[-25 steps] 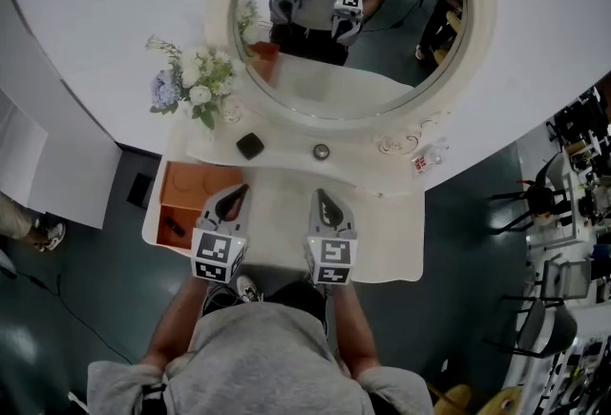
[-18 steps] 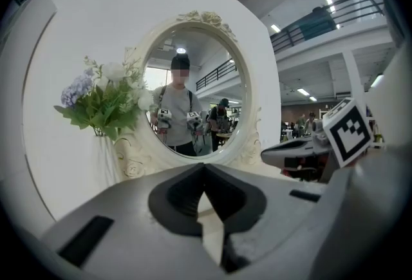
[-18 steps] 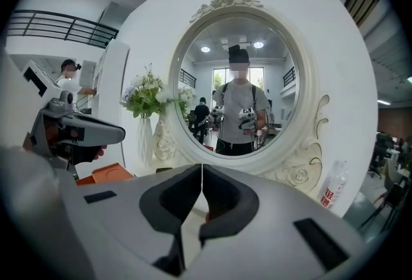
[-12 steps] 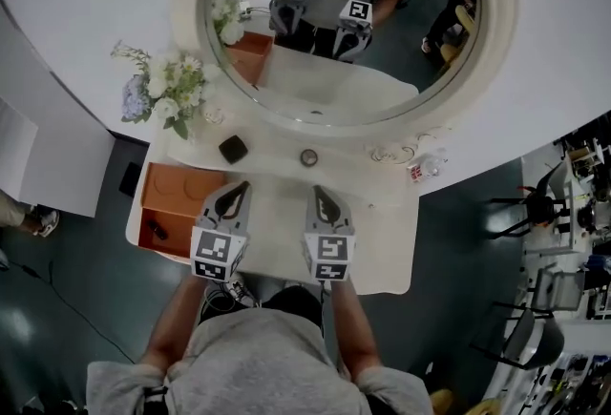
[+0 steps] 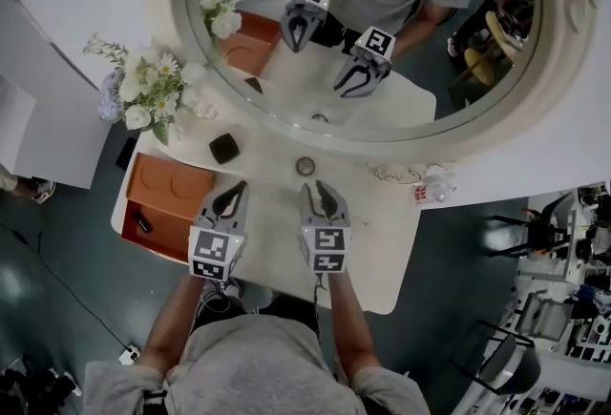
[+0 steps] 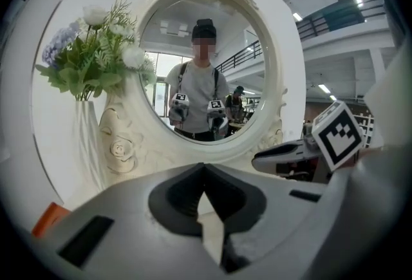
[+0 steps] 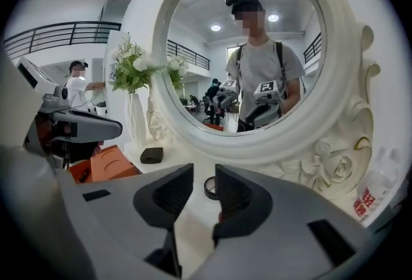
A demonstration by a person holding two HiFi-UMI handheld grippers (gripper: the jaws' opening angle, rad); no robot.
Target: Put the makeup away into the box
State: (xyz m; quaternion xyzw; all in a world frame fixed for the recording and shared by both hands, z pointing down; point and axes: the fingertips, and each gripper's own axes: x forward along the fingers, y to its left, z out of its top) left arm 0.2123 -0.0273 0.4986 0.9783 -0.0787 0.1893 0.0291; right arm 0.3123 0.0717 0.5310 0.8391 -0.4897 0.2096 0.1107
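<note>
A small round compact [image 5: 305, 166] lies on the white dressing table [image 5: 372, 251] below the mirror; a black square compact [image 5: 223, 148] lies to its left. The orange box [image 5: 172, 184] stands at the table's left end, a small dark item [image 5: 143, 223] in its open part. My right gripper [image 5: 320, 190] hovers just short of the round compact [image 7: 210, 188], which shows beyond the gap. Its jaws have just been opening, with nothing between them [image 7: 204, 169]. My left gripper [image 5: 232, 200] is shut and empty beside the box, its tips meeting [image 6: 203, 166].
A white vase of flowers [image 5: 143, 93] stands behind the box at the back left. The big round mirror [image 5: 363, 22] with its ornate frame backs the table and reflects the person and both grippers. A small red-printed packet [image 5: 430, 186] lies at the right.
Both grippers have moved forward over the table toward the mirror; the right one is now close to the round compact, and its jaws have parted a little.
</note>
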